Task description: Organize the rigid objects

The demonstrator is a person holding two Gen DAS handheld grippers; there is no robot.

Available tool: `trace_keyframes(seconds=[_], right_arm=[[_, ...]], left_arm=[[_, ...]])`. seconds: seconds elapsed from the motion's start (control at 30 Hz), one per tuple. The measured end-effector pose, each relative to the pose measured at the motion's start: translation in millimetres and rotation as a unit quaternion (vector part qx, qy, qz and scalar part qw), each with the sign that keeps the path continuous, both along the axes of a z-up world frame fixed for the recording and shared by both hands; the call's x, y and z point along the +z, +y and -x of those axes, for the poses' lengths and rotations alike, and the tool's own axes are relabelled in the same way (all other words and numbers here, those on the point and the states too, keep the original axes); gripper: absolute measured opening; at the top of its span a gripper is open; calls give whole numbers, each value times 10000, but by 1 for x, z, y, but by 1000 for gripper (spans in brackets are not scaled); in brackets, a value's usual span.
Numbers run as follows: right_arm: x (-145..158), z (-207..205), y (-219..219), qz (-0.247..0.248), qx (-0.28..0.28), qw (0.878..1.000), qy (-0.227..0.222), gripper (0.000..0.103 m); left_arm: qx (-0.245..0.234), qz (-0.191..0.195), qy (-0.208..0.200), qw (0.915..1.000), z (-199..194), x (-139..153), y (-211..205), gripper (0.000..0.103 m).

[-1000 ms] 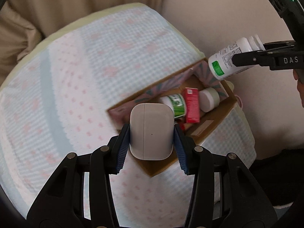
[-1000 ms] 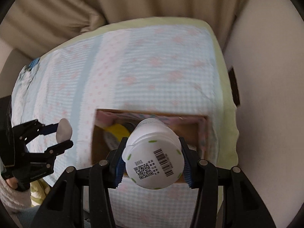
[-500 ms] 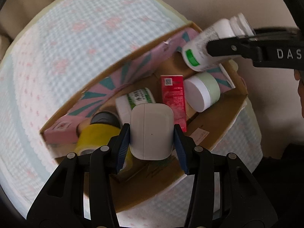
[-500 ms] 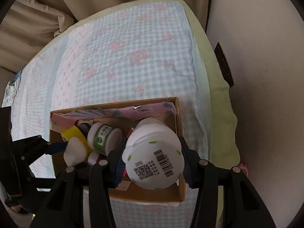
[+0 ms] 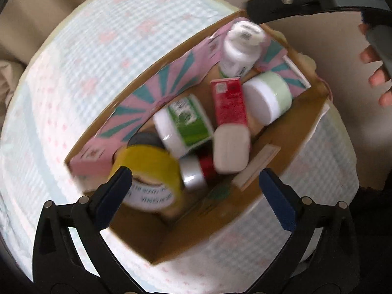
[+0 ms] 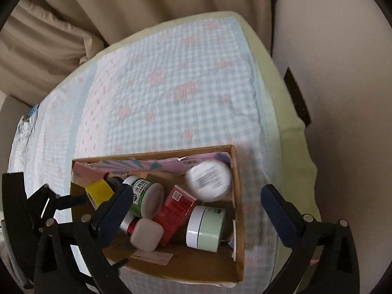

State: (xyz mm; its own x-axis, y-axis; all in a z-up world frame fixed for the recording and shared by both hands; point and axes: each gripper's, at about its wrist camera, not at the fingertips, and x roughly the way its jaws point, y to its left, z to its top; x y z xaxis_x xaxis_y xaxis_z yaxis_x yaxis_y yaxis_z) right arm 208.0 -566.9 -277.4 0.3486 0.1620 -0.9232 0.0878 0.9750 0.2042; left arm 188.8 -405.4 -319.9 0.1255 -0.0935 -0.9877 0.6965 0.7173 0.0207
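In the cardboard box [image 6: 235, 220] at the near right corner of the bed [image 6: 171, 85], both carried items now lie loose. A second ago the left gripper [image 5: 196, 193] was pinching the white earbud case [image 5: 231, 149] and the right gripper [image 6: 196, 205] the white pill bottle [image 6: 208, 180]; now both grippers stand spread wide and empty above the box, so both drops are done.

The earbud case rests near the middle of the box, leaning on the red carton [image 5: 229, 103] and touching the silver-capped red tube [image 5: 196, 174] beside it. The pill bottle sits in the far right corner, against the pink-and-teal patterned flap [image 5: 156, 93], with its labelled base turned up toward the right wrist camera. Around them lie the green-labelled jar [image 6: 144, 196], the pale green cream jar [image 6: 205, 227] at the right wall, and the yellow tape roll [image 5: 149, 178] at the left end (the left view is motion-blurred, so finer print cannot be read).

Judging from this, the sorting looks close to finished: the checked blanket that shows beyond the box carries no further items, though the bed's near left edge is hidden behind the grippers. The next sensible move would be lifting both grippers clear without knocking the box walls.
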Motion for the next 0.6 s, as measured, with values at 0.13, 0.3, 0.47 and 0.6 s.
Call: trace_keyframes(seconds=[0.13, 0.3, 0.47, 0.6], right_arm=[[2, 2, -1, 250, -78, 9996, 140, 103], [5, 4, -1, 212, -146, 9996, 147, 103], [14, 10, 5, 276, -167, 9994, 129, 103], [32, 16, 16, 367, -172, 9992, 48, 103]], left_arm=[[264, -12, 78, 9996, 1, 2, 17, 103], [390, 106, -4, 9992, 4, 16, 29, 103], [453, 275, -150, 9985, 4, 33, 37, 103], [576, 487, -244, 9969, 5, 53, 49, 103]])
